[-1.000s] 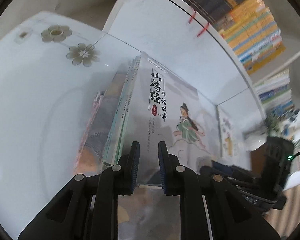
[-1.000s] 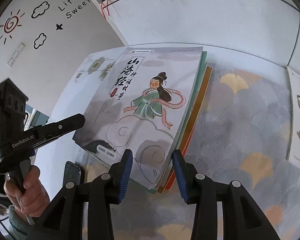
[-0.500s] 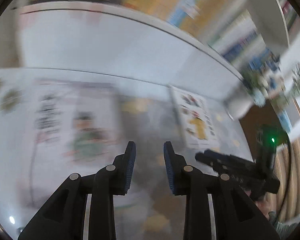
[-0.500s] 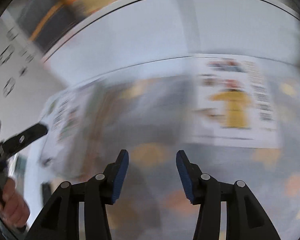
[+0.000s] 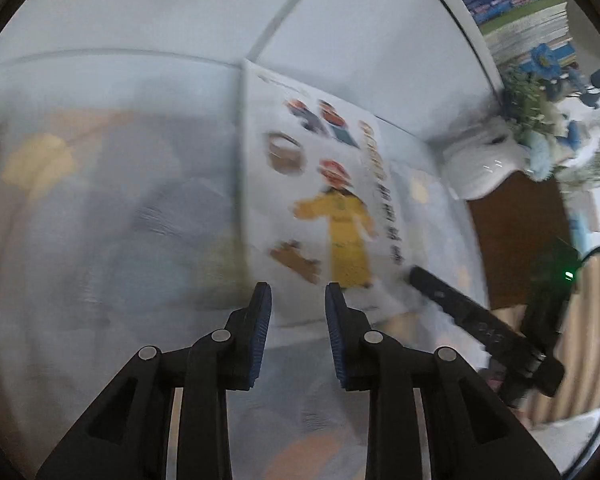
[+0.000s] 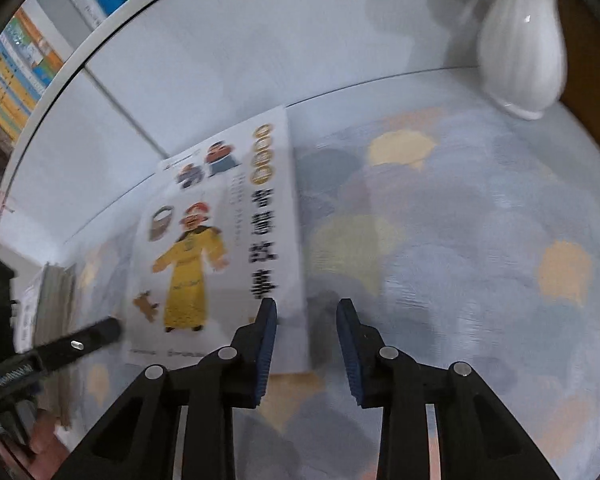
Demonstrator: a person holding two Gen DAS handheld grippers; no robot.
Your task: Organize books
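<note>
A white ribbed ceramic vase [image 6: 520,48] stood beyond the white picture book with a yellow-robed figure [image 6: 220,248]; both grippers' narrow fingers [image 5: 260,330] were closing, empty.

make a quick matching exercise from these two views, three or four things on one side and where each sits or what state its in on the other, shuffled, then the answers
Things:
1. book with the yellow-robed figure
2. white vase
3. left gripper
4. stack of books

Places or states:
A. standing upright at the far right end of the patterned mat
B. lying flat, cover up, alone in the middle of the mat
C. lying at the far left edge of the right wrist view
D. nothing between its fingers, poised over the book's near edge

Pairs: 1-B, 2-A, 3-D, 4-C
</note>
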